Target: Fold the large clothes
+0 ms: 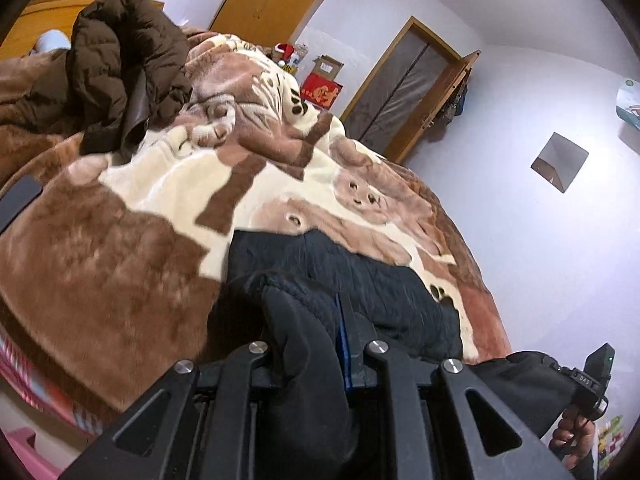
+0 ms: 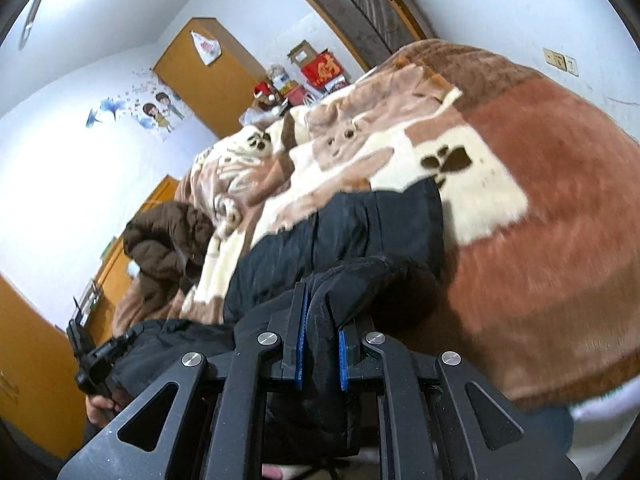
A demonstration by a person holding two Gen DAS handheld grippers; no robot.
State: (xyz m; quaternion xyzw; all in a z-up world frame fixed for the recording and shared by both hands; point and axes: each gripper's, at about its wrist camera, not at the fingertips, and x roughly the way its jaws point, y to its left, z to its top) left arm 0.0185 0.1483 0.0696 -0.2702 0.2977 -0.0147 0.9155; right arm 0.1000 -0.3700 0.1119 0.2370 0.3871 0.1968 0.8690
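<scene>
left wrist: close over bed (image 1: 120, 264) near edge, facing headboard | right wrist: same | shared: blanket, black garment (image 1: 360, 280)

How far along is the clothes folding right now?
Early. Nothing looks fully folded. In hand: the left gripper and right gripper both clamp the black garment, partly spread on the blanket. Left: finishing it, then the crumpled brown jacket.

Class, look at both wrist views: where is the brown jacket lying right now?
The brown jacket lies heaped on the bear-print blanket at the far end of the bed, upper left in the left wrist view, well beyond the black garment both grippers hold.
</scene>
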